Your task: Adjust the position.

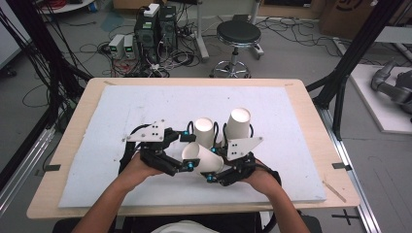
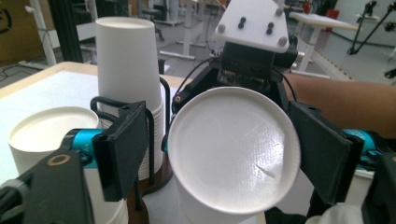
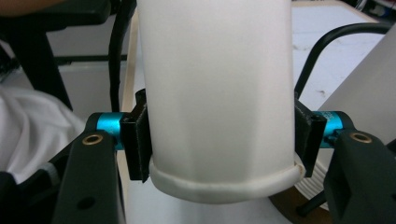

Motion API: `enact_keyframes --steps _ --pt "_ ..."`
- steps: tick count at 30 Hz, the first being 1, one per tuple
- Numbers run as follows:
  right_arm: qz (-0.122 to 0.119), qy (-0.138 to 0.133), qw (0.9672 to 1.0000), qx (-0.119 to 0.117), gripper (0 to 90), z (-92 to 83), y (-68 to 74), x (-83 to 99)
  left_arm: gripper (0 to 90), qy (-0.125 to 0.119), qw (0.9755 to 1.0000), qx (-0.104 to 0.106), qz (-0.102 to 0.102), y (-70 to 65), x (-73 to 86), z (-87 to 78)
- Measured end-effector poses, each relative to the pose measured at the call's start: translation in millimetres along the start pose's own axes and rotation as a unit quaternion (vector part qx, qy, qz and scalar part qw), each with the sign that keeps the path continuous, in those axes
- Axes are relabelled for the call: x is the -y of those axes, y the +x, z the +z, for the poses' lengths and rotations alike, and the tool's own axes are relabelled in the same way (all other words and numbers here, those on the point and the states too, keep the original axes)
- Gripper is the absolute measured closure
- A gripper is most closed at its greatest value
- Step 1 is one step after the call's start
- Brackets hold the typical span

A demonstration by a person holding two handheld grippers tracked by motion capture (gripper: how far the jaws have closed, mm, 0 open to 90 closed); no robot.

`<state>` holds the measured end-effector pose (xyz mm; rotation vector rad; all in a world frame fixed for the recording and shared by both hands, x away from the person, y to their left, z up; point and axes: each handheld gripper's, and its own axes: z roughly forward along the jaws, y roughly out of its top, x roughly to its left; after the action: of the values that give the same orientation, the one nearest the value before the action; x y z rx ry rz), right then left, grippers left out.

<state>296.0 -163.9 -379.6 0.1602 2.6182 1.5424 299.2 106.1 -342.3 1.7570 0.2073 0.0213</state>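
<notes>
Single paper cup (image 1: pixel 203 159) lies tilted near the middle of the counter (image 1: pixel 97 160), toward its front edge, base facing left. My right gripper (image 3: pixel 219 140) has its jaws clamped across the cup just above the rim. My left gripper (image 2: pixel 219 158) has its jaws released either side of the base, not pressing. Two cup stacks (image 1: pixel 221 127) stand in the wire holder (image 2: pixel 156 116) just behind. I judge: keep the squeeze light to avoid creasing the wall, and square the left jaws on the base before closing.

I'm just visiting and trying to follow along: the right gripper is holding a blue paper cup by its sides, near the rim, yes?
Not quite: the cup is white, not blue. The right gripper view shows the right gripper with a pad against each side of it, near the rolled rim. Only the gripper's small metal fittings are blue.
</notes>
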Motion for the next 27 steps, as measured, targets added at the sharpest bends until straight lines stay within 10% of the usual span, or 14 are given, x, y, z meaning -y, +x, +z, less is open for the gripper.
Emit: enact_keyframes --steps 2,10,15,27 --pt "0.000 0.007 1.0000 0.002 38.4 -0.5 -0.2 -0.7 36.4 -0.003 0.9999 0.014 0.006 0.1 1.0 0.1" --pt "0.033 -0.037 0.9988 0.003 19.5 -3.3 -1.9 2.8 36.2 -0.026 0.9996 0.015 0.000 2.1 -0.4 -4.9" --pt "0.054 -0.057 0.9969 -0.004 20.0 -0.9 -3.6 6.6 36.2 -0.038 0.9991 0.020 0.002 1.5 -1.3 -4.8" --pt "0.016 -0.029 0.9994 -0.011 37.3 -8.5 -6.9 4.8 26.8 -0.011 0.9999 0.000 0.004 -0.1 -2.2 -3.5"
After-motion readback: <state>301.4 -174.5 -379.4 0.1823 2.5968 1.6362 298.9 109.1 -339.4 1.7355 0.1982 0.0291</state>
